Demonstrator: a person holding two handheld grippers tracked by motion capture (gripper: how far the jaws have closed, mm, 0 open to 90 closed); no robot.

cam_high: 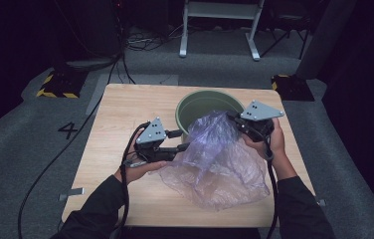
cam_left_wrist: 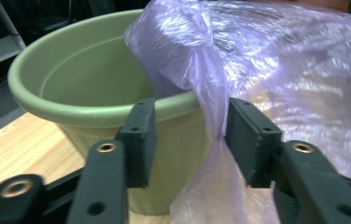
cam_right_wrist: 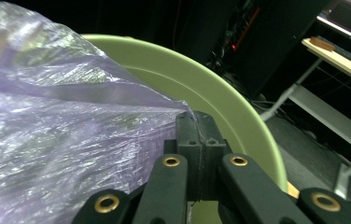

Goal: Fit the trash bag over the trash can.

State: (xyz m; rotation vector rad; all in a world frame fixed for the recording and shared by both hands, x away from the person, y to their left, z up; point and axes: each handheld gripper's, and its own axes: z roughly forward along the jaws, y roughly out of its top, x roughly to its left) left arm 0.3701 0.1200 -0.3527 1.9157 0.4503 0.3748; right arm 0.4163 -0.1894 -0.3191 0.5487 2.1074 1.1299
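Nearest you, the bag (cam_high: 220,164) lies crumpled on the surface (cam_high: 120,114), its upper part lifted against the near rim of the pot (cam_high: 195,107). Your left tongs (cam_high: 185,146) stand parted at the bag's left edge; a fold hangs between the pads, brushing one pad but not pinched. Farther on, your right tongs (cam_right_wrist: 200,135) are clamped tight on the bag's top edge, over the pot's rim.

Dim room, lit table (cam_high: 125,109); glare on plastic bag (cam_left_wrist: 276,60).
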